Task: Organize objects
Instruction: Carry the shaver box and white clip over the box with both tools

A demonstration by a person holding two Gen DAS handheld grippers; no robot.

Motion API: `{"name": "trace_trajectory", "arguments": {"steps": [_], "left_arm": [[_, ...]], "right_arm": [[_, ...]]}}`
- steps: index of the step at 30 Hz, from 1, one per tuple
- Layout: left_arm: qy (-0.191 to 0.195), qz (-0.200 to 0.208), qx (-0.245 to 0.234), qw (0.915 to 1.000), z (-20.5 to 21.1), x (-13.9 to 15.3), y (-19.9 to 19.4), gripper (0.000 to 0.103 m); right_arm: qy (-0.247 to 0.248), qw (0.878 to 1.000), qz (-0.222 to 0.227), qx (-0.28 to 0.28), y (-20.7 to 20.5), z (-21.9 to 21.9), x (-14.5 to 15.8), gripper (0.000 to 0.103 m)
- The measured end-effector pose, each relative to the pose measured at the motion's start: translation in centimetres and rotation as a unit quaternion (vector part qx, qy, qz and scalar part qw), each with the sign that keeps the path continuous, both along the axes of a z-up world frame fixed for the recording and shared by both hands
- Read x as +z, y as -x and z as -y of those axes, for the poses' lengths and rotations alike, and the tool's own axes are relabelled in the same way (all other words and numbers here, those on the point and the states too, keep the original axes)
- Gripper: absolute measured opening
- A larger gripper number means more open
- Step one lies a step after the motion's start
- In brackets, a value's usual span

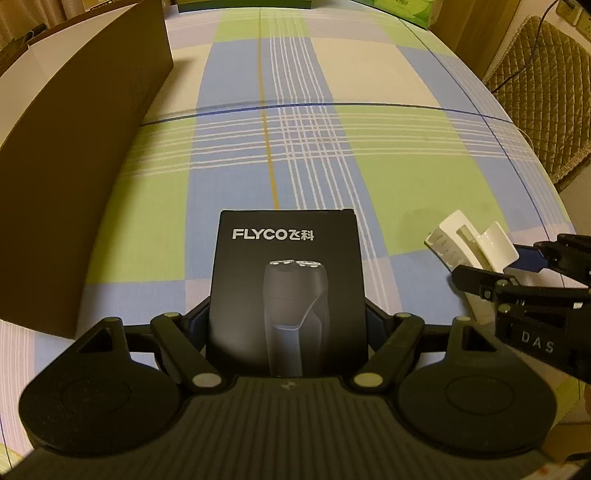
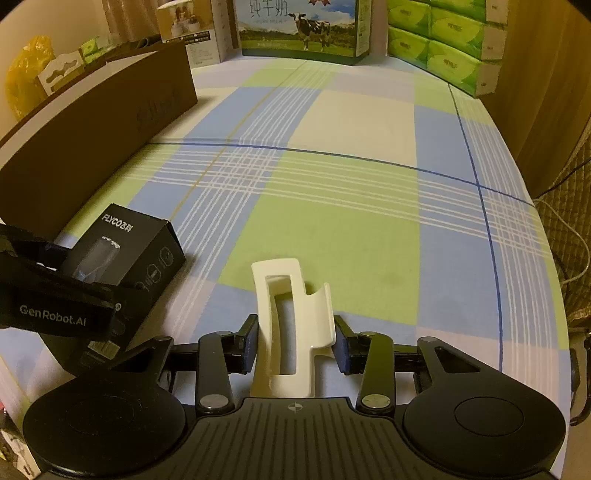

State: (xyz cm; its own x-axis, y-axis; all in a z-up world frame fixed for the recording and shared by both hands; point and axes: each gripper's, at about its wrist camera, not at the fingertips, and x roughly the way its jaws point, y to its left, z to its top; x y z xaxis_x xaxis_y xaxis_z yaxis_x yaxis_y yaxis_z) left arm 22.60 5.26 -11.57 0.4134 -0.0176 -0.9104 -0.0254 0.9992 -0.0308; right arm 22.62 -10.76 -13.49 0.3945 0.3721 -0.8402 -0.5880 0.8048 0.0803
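My left gripper (image 1: 286, 317) is shut on a black FLYCO shaver box (image 1: 286, 288), its pads against the box's two sides, low over the plaid tablecloth. The box also shows in the right wrist view (image 2: 125, 254) at the left, with the left gripper (image 2: 55, 295) around it. My right gripper (image 2: 295, 343) is shut on a white plastic holder (image 2: 291, 325) with a long slot, held between both pads. In the left wrist view the holder (image 1: 469, 243) and the right gripper (image 1: 517, 273) are at the right edge.
A large brown cardboard box (image 1: 81, 155) stands along the left side of the table (image 1: 369, 166); it shows in the right wrist view too (image 2: 92, 147). A milk carton box (image 2: 303, 29) and green tissue packs (image 2: 443, 44) line the far edge. A padded chair (image 1: 546, 103) is at the right.
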Motion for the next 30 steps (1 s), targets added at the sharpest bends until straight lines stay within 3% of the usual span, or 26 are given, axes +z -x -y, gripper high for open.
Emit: {"name": "trace_trajectory", "arguments": {"steps": [15, 30], "left_arm": [[0.015, 0.005, 0.008, 0.9998, -0.7, 1.0, 0.5, 0.076], [0.027, 0.048, 0.004, 0.9985, -1.7, 5.1, 0.4, 0.076]], "right_arm": [[-0.02, 1.0, -0.011, -0.003, 0.2, -0.1, 1.4, 0.038], [-0.052, 0.999, 0.001, -0.002, 0.2, -1.5, 4.6, 0.038]]}}
